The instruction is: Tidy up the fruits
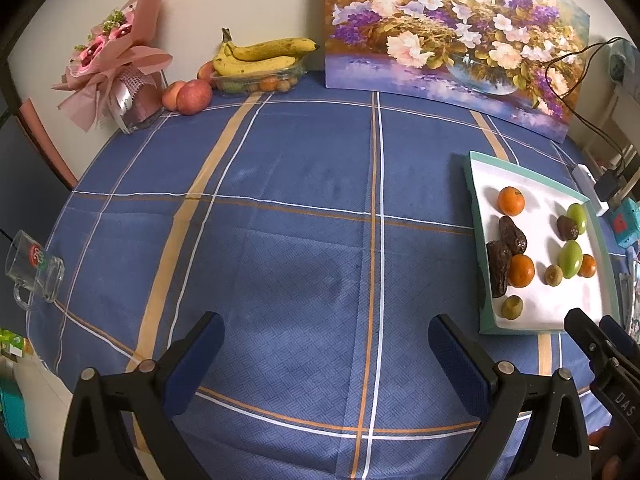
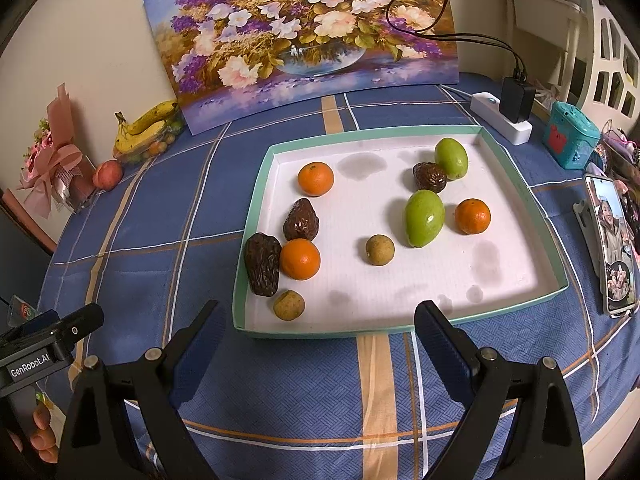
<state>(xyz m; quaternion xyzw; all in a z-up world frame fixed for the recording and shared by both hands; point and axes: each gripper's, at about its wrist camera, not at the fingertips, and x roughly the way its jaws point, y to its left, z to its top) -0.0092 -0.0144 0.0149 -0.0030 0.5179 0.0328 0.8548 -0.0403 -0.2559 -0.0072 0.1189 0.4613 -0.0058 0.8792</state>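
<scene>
A white tray with a teal rim [image 2: 256,184] lies on the blue checked tablecloth. In it lie three oranges [image 2: 315,179], three dark dates [image 2: 263,263], two green fruits [image 2: 424,218] and two small tan fruits [image 2: 380,249], all mixed. My right gripper [image 2: 320,316] is open and empty, just short of the tray's near rim. My left gripper [image 1: 326,334] is open and empty over bare cloth, left of the tray [image 1: 476,200]. The right gripper's fingers [image 1: 588,336] show at the left wrist view's lower right edge.
At the back stand a flower painting [image 2: 304,40], a box with bananas [image 1: 260,60], apples [image 1: 194,97] and a pink bouquet [image 1: 112,68]. A glass mug [image 1: 34,270] lies at the left table edge. A power strip [image 2: 502,118], teal box [image 2: 572,140] and phone [image 2: 612,240] sit right of the tray.
</scene>
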